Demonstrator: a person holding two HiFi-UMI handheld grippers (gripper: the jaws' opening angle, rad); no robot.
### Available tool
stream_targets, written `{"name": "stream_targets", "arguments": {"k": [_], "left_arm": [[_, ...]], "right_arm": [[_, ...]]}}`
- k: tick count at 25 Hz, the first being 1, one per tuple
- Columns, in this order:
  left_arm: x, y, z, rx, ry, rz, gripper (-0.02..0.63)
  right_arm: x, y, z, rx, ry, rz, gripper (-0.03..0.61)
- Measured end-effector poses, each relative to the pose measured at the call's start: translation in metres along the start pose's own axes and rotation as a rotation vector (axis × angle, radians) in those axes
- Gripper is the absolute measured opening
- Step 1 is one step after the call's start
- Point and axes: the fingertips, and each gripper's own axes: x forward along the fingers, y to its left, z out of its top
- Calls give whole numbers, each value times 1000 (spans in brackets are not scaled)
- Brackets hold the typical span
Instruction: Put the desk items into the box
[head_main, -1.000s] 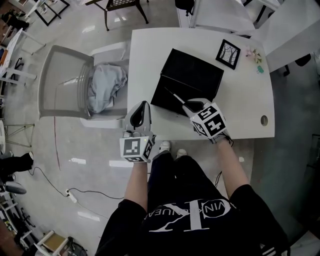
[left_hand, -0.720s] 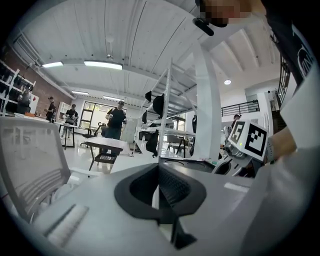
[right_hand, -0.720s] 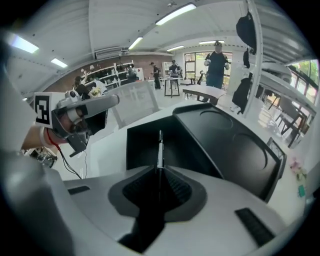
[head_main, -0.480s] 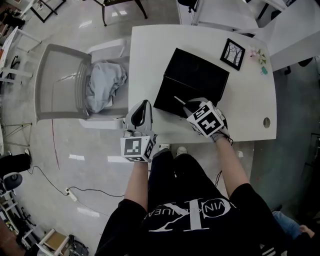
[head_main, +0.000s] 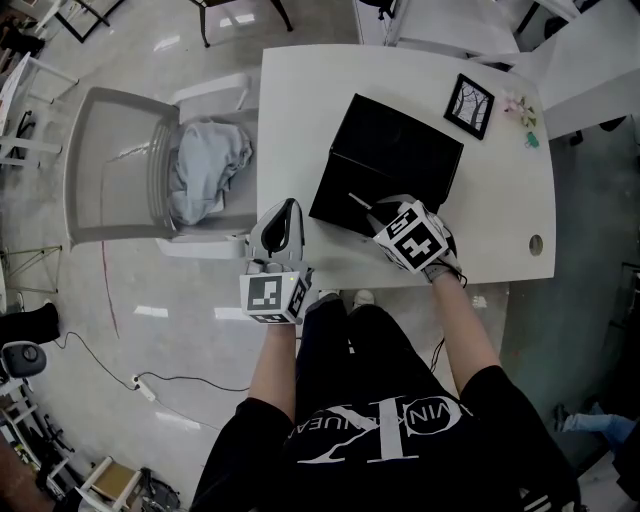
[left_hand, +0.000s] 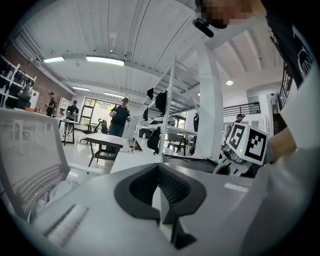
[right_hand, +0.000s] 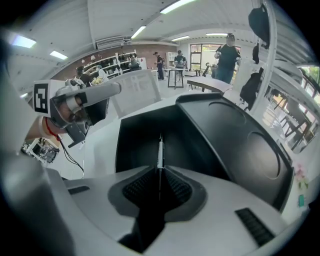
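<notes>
The right gripper (right_hand: 160, 175) has its fingers clamped on the near end of a pen (right_hand: 160, 147), whose tip pokes over the near part of the open black box (head_main: 400, 150). The pen looks light, stiff, thin and smooth. It could roll or pivot in a loose pinch, so a mid-barrel hold would be steadier. The left gripper (left_hand: 160, 187) hangs left of the box, off the desk (head_main: 300, 120). Its fingers are together on nothing. A frame (head_main: 469, 105) lies just beyond the box.

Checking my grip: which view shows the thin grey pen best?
Right gripper view: the thin grey pen sits clamped between its jaws, seen along its length. Head view shows only a sliver; left gripper view, none.
</notes>
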Motion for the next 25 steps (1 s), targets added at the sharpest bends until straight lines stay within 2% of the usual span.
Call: {"name": "stream_targets", "arguments": {"k": [10, 15, 25], "left_arm": [[-2, 2, -1, -1, -4, -5, 9], [-4, 3, -1, -13, -3, 4, 9], [-13, 1, 3, -8, -15, 10, 9]], "right_arm": [[9, 2, -3, -16, 24, 11, 66], [12, 2, -4, -62, 42, 11, 67], [7, 4, -2, -54, 27, -3, 67]]}}
